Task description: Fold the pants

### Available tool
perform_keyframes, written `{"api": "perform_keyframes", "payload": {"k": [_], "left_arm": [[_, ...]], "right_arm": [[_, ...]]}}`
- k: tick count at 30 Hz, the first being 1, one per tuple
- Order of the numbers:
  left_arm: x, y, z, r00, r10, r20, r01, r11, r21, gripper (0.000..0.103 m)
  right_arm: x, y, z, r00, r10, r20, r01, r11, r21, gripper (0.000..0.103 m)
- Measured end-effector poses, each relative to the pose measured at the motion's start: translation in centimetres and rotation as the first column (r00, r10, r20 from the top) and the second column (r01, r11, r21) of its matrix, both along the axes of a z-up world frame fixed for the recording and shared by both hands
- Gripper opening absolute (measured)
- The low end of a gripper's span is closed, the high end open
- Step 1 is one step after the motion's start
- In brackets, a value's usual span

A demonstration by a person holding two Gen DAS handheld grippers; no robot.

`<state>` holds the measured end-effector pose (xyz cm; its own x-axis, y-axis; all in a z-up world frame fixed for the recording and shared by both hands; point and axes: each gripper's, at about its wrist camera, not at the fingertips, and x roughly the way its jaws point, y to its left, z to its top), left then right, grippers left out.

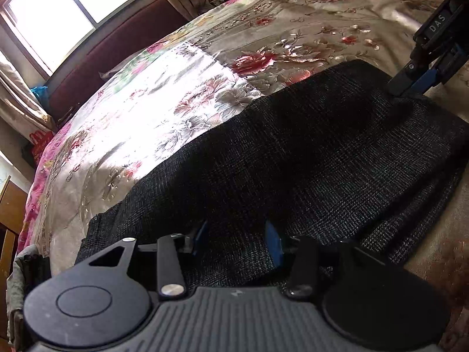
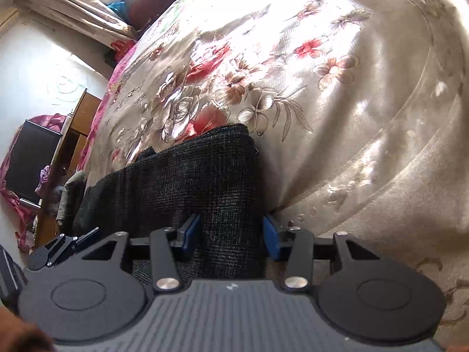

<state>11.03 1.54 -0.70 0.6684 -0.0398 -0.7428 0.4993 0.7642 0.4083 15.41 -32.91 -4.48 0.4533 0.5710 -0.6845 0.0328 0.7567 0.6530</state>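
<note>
Both the left claw [image 1: 237, 240] and right claw [image 2: 231, 231] sit open astride the folded pants [image 1: 293, 158] on the bed [image 1: 164, 94], so closing to grip for another fold looks next.

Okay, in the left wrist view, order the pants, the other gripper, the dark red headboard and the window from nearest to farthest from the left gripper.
1. pants, right at the left gripper, between its fingers.
2. right gripper, upper right, at the pants' far end.
3. headboard, upper left, behind the bed.
4. window, top left corner.
</note>
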Motion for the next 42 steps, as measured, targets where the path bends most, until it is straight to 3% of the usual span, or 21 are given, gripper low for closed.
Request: {"api": "perform_keyframes", "payload": {"k": [3,10,13,16,19,21,22,23,24,25,27,30,33,36,38,40,42], "left_arm": [[0.3,-0.4,0.0,1.000,-0.012,-0.011,0.012,1.000,0.025,0.058],[0.0,-0.7,-0.1,1.000,-0.019,0.000,0.019,0.998,0.053,0.058],[0.1,-0.7,-0.1,1.000,-0.025,-0.003,0.025,0.998,0.060,0.058],[-0.1,-0.7,-0.2,0.999,-0.042,0.002,0.042,0.997,0.069,0.058],[-0.1,-0.7,-0.3,0.999,-0.054,0.006,0.053,0.996,0.074,0.058],[-0.1,-0.7,-0.3,0.998,-0.057,0.009,0.057,0.995,0.077,0.058],[-0.1,-0.7,-0.3,0.998,-0.059,0.012,0.058,0.995,0.080,0.058],[-0.1,-0.8,-0.4,0.998,-0.061,0.014,0.060,0.995,0.084,0.058],[-0.1,-0.9,-0.4,0.998,-0.061,0.015,0.060,0.994,0.091,0.058],[-0.2,-1.0,-0.4,0.998,-0.059,0.016,0.057,0.993,0.101,0.058],[-0.5,-1.6,0.0,0.998,-0.061,0.011,0.059,0.993,0.106,0.057],[-1.5,-3.3,0.6,0.995,-0.097,-0.019,0.097,0.994,0.056,0.057],[-2.6,-5.9,0.4,0.985,-0.168,-0.035,0.169,0.986,0.011,0.057],[-2.8,-8.2,0.2,0.969,-0.243,-0.037,0.243,0.970,-0.005,0.057],[-2.5,-8.8,1.0,0.962,-0.271,-0.013,0.271,0.962,-0.023,0.059],[-1.6,-8.6,1.6,0.972,-0.234,0.020,0.235,0.970,-0.054,0.060],[-0.4,-8.1,0.8,0.984,-0.178,-0.026,0.177,0.983,-0.045,0.063]], "right_arm": [[-0.3,-1.0,-0.3,1.000,0.007,-0.001,-0.007,0.999,0.052,0.048],[1.5,-0.4,-3.1,0.999,0.037,-0.017,-0.031,0.963,0.268,0.050],[1.1,-2.3,-3.3,0.998,0.037,-0.057,-0.014,0.933,0.359,0.047],[1.6,-3.2,-4.5,0.997,0.043,-0.056,-0.011,0.879,0.477,0.048],[3.5,-1.1,-6.0,0.996,0.087,-0.027,-0.067,0.900,0.430,0.036],[4.5,0.3,-6.5,0.995,0.094,-0.016,-0.074,0.869,0.489,0.037],[4.9,0.9,-6.7,0.996,0.090,-0.019,-0.067,0.848,0.526,0.031],[5.1,1.6,-6.8,0.996,0.084,-0.038,-0.048,0.825,0.563,0.017],[4.9,2.2,-6.6,0.995,0.081,-0.063,-0.029,0.812,0.583,0.016],[4.6,2.3,-5.9,0.995,0.076,-0.062,-0.027,0.820,0.572,0.014],[3.5,1.5,-3.6,0.997,0.073,-0.038,-0.046,0.876,0.480,0.011],[1.3,-1.8,-1.3,0.996,0.029,-0.089,0.007,0.926,0.378,0.007],[-0.1,-3.8,0.2,0.994,0.050,-0.100,-0.033,0.987,0.159,0.007],[-0.2,-5.5,0.1,0.983,-0.014,-0.180,0.028,0.997,0.074,0.007],[-0.5,-5.9,2.1,0.994,-0.008,-0.112,0.010,1.000,0.015,0.007],[-1.1,-7.1,2.2,0.991,-0.039,-0.127,0.041,0.999,0.009,0.007],[-1.0,-7.7,0.6,0.972,-0.087,-0.216,0.086,0.996,-0.014,0.007]]}}
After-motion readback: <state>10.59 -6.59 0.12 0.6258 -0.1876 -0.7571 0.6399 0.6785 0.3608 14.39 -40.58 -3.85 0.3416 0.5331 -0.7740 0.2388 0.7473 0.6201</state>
